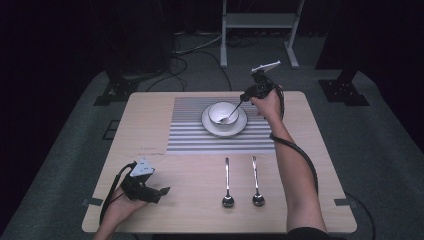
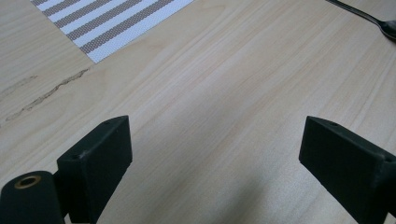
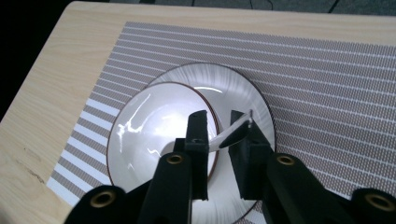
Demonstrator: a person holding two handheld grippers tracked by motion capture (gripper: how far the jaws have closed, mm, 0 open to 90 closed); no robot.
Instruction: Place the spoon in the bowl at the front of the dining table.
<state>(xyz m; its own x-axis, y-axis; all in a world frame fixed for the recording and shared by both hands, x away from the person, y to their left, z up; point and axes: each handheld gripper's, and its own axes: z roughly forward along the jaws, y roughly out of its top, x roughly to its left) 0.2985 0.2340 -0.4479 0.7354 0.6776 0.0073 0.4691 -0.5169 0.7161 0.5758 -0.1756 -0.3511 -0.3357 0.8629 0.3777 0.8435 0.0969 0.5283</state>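
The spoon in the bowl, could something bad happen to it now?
Maybe. The spoon leans in the bowl, its handle between the parted jaws of the right gripper, so it might slide or tip out. Its handle sticks over the rim, and a bump from the gripper could knock the bowl on its plate.

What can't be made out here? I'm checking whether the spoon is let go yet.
- Spoon handle: right gripper view, the right tongs hide whether their pads press it.
- Spoon's scoop end in the bowl: high view, too small.
- Another spoon: left gripper view, cut off by the edge.
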